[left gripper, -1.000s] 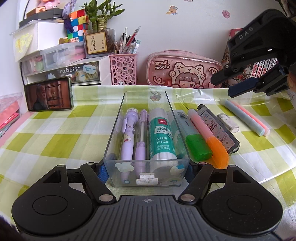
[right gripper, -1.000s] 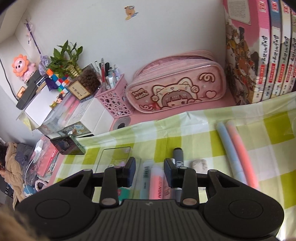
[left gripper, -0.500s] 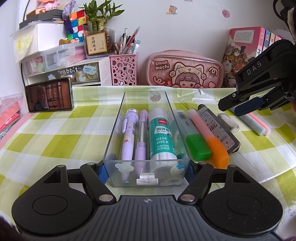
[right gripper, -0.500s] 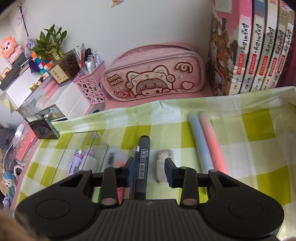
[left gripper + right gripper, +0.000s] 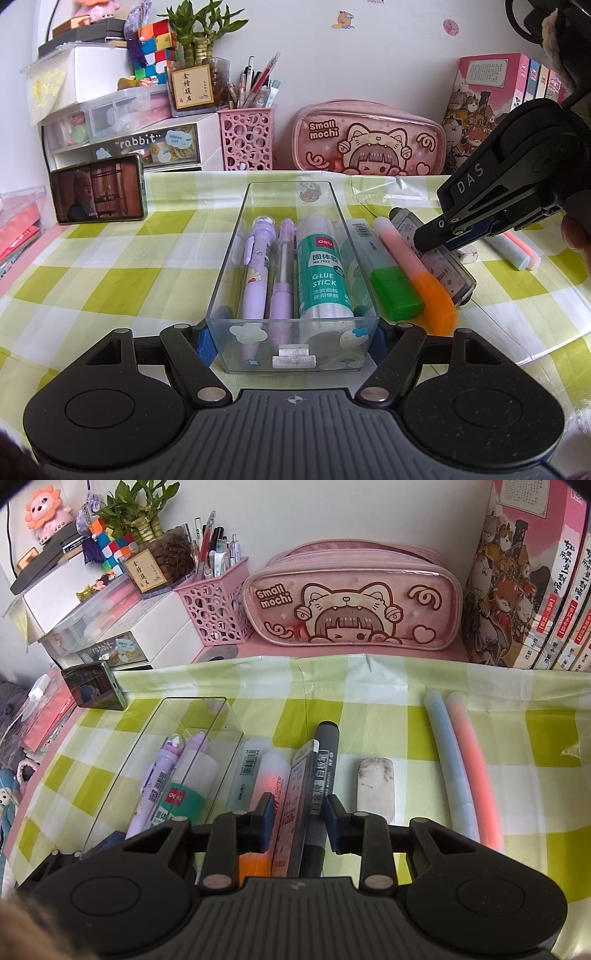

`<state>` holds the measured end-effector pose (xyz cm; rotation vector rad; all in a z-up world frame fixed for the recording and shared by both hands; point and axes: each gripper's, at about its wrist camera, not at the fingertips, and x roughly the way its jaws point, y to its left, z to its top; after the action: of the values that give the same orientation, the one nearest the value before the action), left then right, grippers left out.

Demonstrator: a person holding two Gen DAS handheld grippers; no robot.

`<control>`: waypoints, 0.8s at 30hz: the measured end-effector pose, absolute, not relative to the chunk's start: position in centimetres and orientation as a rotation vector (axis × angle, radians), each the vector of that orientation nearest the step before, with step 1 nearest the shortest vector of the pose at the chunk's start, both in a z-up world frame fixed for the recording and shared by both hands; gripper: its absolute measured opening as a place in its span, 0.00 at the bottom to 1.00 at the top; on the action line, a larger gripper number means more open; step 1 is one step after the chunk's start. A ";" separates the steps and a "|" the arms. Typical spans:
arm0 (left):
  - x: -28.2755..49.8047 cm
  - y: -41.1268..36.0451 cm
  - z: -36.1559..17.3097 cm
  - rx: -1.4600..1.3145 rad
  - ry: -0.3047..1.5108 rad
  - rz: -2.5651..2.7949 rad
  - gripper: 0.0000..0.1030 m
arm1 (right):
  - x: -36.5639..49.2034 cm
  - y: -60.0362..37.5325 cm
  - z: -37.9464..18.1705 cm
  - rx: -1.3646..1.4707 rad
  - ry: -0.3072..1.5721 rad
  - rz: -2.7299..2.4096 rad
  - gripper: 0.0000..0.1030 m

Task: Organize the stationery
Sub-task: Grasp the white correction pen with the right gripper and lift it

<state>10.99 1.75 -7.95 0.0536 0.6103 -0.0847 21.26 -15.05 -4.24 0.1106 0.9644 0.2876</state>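
Left tongs [image 5: 291,338] gripping clear tray [image 5: 291,258]. Right tongs [image 5: 297,821] open over marker [image 5: 320,775] and lead box [image 5: 295,805]; at nine o'clock, highlighter [image 5: 273,786]. Could pinch two together.

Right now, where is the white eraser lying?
In the right wrist view, the eraser lies flat on the checked cloth, right of the black marker and left of the blue stick.
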 end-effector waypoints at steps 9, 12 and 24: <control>11.0 1.8 -8.0 0.054 0.610 -0.085 0.71 | 21.3 -15.2 -4.0 0.164 0.967 0.322 0.26; 11.0 1.8 -7.9 0.054 0.610 -0.085 0.71 | 21.2 -15.6 -3.8 0.190 0.961 0.323 0.25; 11.0 1.7 -8.0 0.054 0.610 -0.085 0.71 | 21.1 -16.8 -1.9 0.290 0.908 0.300 0.25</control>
<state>10.98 1.75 -7.95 0.0537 0.6103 -0.0847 21.06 -16.83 -1.86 0.2905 0.9079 0.2995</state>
